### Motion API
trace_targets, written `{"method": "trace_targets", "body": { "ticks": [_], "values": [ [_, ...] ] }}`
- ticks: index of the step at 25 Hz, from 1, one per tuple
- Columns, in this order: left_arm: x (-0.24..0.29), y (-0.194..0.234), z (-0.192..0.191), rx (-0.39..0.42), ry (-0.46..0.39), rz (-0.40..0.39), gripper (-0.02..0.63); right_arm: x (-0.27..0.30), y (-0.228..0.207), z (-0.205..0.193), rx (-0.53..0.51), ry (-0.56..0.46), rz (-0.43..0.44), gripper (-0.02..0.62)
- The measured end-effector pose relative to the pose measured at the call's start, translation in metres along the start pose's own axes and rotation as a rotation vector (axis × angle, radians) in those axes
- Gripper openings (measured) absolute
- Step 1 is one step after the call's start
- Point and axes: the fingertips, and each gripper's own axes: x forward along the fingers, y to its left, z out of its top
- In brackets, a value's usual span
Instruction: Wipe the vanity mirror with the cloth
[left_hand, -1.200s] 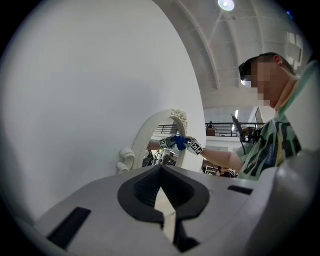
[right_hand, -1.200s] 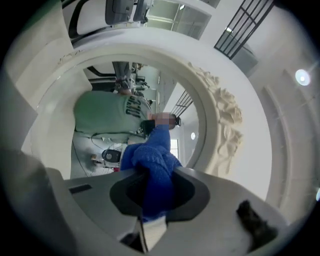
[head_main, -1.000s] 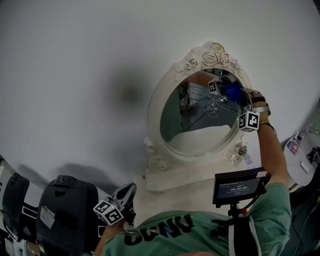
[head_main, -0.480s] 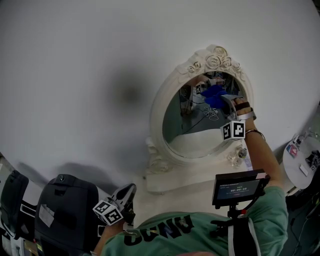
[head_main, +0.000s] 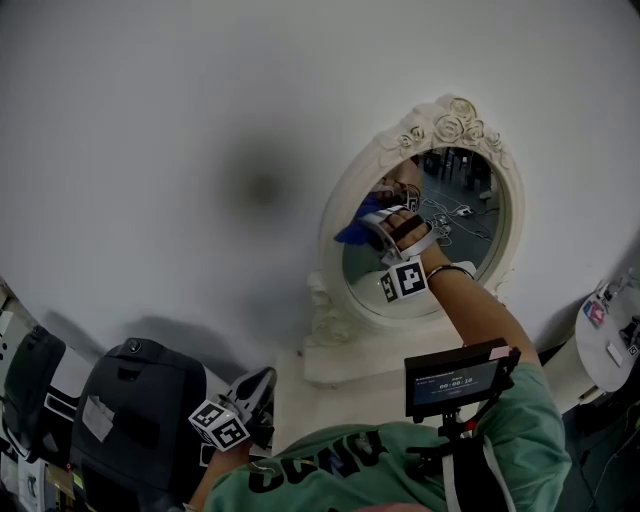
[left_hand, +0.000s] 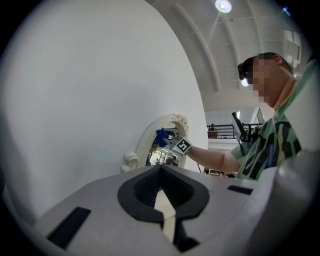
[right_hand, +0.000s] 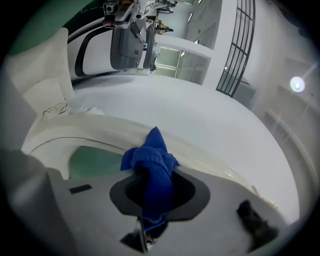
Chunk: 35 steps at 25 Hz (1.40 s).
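Note:
The oval vanity mirror (head_main: 468, 225) in its white rose-carved frame (head_main: 455, 112) leans against the white wall. My right gripper (head_main: 372, 222) is shut on a blue cloth (head_main: 355, 230), which presses at the mirror's left rim. In the right gripper view the bunched cloth (right_hand: 150, 160) sticks out of the jaws, lying over the white frame (right_hand: 100, 127) beside the glass (right_hand: 92, 162). My left gripper (head_main: 252, 398) hangs low at the bottom left, shut and holding nothing. The left gripper view shows its closed jaws (left_hand: 162, 200), with the cloth (left_hand: 160, 136) and the mirror (left_hand: 159, 150) far ahead.
The mirror stands on a white base (head_main: 350, 358). A black bag (head_main: 135, 415) sits at the lower left beside my left gripper. A small screen (head_main: 458, 378) rides on the person's chest. A white round stand (head_main: 612, 345) with small items is at the right edge.
My right gripper has swept the cloth leftward and slightly down across the glass, from the upper right of the mirror to its left rim. The left gripper has stayed put.

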Motion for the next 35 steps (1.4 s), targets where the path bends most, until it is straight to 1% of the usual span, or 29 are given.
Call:
{"method": "trace_targets", "body": {
  "ticks": [3, 7, 9, 11, 14, 17, 23, 26, 28, 32, 35],
  "values": [
    [0.000, 0.002, 0.000, 0.000, 0.004, 0.016, 0.006, -0.001, 0.000, -0.004, -0.003, -0.013, -0.003, 0.066],
    [0.005, 0.001, 0.000, -0.004, 0.003, -0.007, 0.006, -0.004, -0.001, -0.013, -0.018, -0.012, -0.004, 0.066],
    [0.007, -0.001, -0.001, -0.004, 0.007, -0.013, 0.006, -0.016, 0.000, -0.032, -0.008, 0.016, -0.004, 0.066],
    [0.010, 0.000, -0.002, -0.006, 0.013, -0.012, 0.006, -0.032, 0.002, -0.060, 0.004, 0.053, -0.002, 0.065],
    [0.014, 0.001, -0.002, -0.005, 0.020, -0.011, 0.006, -0.062, 0.006, -0.112, 0.005, 0.132, 0.010, 0.066],
    [0.017, 0.001, -0.004, -0.011, 0.025, -0.016, 0.006, -0.093, 0.009, -0.165, -0.007, 0.235, 0.031, 0.066],
    [0.022, 0.001, -0.009, -0.016, 0.035, -0.038, 0.006, -0.158, 0.020, -0.266, -0.015, 0.494, 0.094, 0.065],
    [0.024, 0.004, -0.010, -0.016, 0.040, -0.041, 0.006, -0.178, 0.023, -0.305, -0.008, 0.612, 0.113, 0.064],
    [0.025, 0.004, -0.009, -0.013, 0.042, -0.044, 0.006, -0.185, 0.024, -0.317, -0.004, 0.655, 0.127, 0.065],
    [0.026, 0.002, -0.007, -0.015, 0.038, -0.049, 0.006, -0.185, 0.022, -0.319, -0.003, 0.688, 0.130, 0.066],
    [0.022, 0.000, -0.005, -0.015, 0.030, -0.044, 0.006, -0.189, 0.021, -0.321, 0.039, 0.729, 0.127, 0.066]
  ]
}}
